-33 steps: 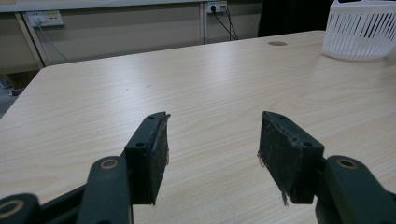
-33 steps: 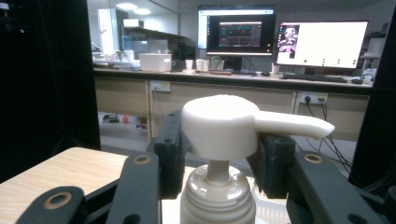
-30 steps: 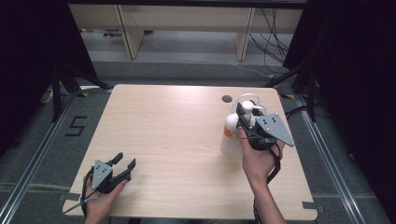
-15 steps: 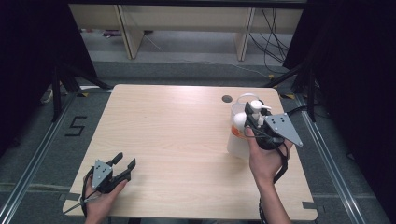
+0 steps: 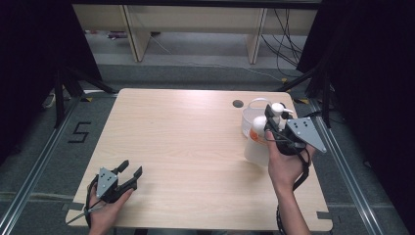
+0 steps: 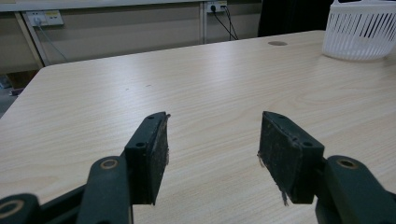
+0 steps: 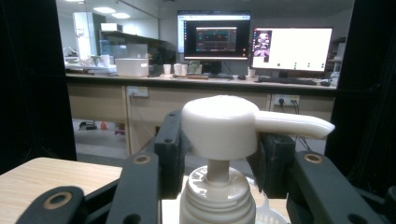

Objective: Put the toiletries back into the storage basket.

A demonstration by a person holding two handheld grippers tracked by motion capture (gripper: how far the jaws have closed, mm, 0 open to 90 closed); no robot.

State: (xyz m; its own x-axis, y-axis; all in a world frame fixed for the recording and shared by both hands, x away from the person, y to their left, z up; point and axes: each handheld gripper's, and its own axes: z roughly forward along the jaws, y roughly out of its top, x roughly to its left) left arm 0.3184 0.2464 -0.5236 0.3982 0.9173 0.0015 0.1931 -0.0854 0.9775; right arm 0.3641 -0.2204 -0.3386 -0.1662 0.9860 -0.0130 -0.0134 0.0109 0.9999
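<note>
Two black jaws of the right hand-held gripper [image 7: 219,158] clamp the white plastic pump-top bottle [image 5: 262,139] by its pump head, likely to lift it, just beside the white slotted plastic basket [image 5: 250,113]; the left hand-held gripper [image 5: 128,177] rests open, well apart from that basket, on the pale wooden surface [image 5: 186,142].

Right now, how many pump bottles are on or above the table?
1. The pump bottle is near the table's right edge, clamped at its pump head by the right hand-held gripper, just in front of the white basket. The basket's inside is partly hidden.
</note>
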